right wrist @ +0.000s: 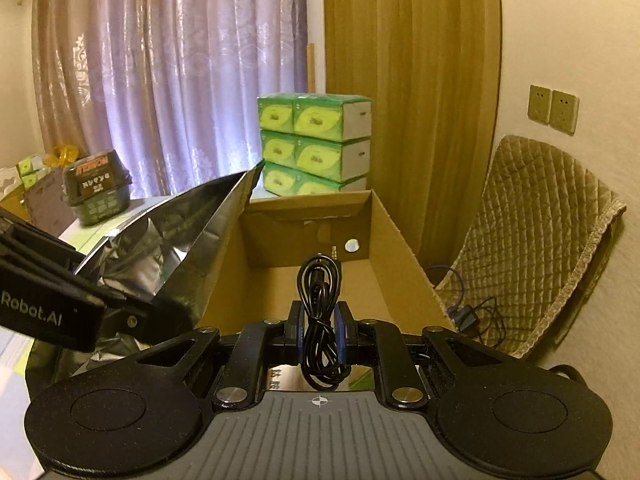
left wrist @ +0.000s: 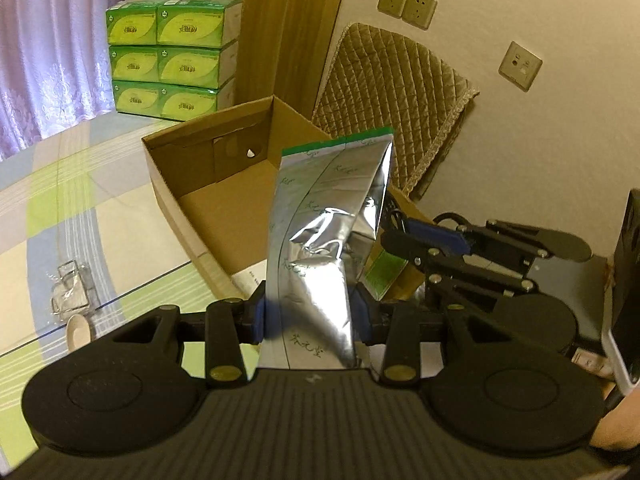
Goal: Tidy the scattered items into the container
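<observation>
My left gripper point(left wrist: 310, 316) is shut on a tall silver foil pouch point(left wrist: 324, 240) with a green top edge, held upright above the near rim of the open cardboard box point(left wrist: 192, 208). My right gripper point(right wrist: 319, 332) is shut on a coiled black audio cable point(right wrist: 320, 312), its jack plug pointing up, just at the near edge of the cardboard box point(right wrist: 396, 248). The right gripper point(left wrist: 416, 240) shows at the right of the left wrist view, over the box's right side. The foil pouch point(right wrist: 200, 240) and the left gripper's body fill the left of the right wrist view.
A stack of green tissue packs point(left wrist: 172, 56) stands behind the box. A quilted chair cushion point(left wrist: 392, 96) leans on the wall at right, with a dark cord point(right wrist: 468, 316) on it. A clear plastic holder point(left wrist: 72, 288) and a wooden spoon point(left wrist: 78, 330) lie on the checked cloth. A black tub point(right wrist: 98, 192) sits far left.
</observation>
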Available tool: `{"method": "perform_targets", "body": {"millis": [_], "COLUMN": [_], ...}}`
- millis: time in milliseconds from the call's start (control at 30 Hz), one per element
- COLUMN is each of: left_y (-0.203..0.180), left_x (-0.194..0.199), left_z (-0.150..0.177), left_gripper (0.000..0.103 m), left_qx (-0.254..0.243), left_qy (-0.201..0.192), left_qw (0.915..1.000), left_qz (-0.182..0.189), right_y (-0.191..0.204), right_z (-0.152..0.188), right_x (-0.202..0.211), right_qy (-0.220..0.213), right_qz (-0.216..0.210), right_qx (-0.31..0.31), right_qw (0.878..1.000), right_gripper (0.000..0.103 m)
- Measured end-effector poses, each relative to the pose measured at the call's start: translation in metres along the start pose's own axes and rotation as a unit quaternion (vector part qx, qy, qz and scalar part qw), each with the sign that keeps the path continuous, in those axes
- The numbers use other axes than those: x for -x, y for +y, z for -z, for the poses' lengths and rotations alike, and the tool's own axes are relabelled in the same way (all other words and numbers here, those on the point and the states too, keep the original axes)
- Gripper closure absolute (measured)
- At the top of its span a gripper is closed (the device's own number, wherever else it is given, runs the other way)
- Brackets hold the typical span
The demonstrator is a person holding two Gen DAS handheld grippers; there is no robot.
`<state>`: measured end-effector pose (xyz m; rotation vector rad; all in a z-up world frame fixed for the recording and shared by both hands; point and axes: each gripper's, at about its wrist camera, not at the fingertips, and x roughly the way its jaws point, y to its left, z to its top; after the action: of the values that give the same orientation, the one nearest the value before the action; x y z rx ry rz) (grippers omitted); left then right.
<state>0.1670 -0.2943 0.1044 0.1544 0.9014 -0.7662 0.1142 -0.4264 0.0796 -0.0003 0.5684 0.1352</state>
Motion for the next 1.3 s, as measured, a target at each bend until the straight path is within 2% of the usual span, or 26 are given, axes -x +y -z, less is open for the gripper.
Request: {"method": "perform_targets", "body": {"millis": [300, 500, 800, 867, 1033, 1300], "left_y": [0.007, 0.014, 0.029, 0.033, 0.037, 0.039], "left_x": [-0.025, -0.047, -0.069, -0.069, -0.06, -0.031], "left_z": [-0.016, -0.02, -0.027, -0.026, -0.02, 0.006], "left_gripper": [0.067, 0.067, 0.066, 0.062, 0.061, 0.055], "left_qx": [0.055, 0.105, 0.186, 0.199, 0.194, 0.174], "left_qy": [0.001, 0.004, -0.011, -0.023, -0.034, -0.051], "left_qw": [0.9984, 0.9944, 0.9824, 0.9796, 0.9804, 0.9833], "left_qz": [0.012, 0.015, 0.014, 0.014, 0.01, -0.009], "right_y": [-0.016, -0.028, -0.039, -0.04, -0.041, -0.036], "right_z": [-0.006, -0.008, -0.003, -0.003, -0.002, 0.002], "right_x": [-0.015, -0.028, -0.044, -0.045, -0.046, -0.044], "right_qy": [0.001, 0.004, 0.014, 0.014, 0.014, 0.017], "right_qz": [0.004, 0.007, 0.008, 0.009, 0.009, 0.007], "right_qx": [-0.002, -0.006, -0.011, -0.011, -0.013, -0.012], "right_qw": [1.0, 1.0, 1.0, 1.0, 1.0, 1.0], "right_gripper": [0.086, 0.086, 0.086, 0.086, 0.086, 0.086]}}
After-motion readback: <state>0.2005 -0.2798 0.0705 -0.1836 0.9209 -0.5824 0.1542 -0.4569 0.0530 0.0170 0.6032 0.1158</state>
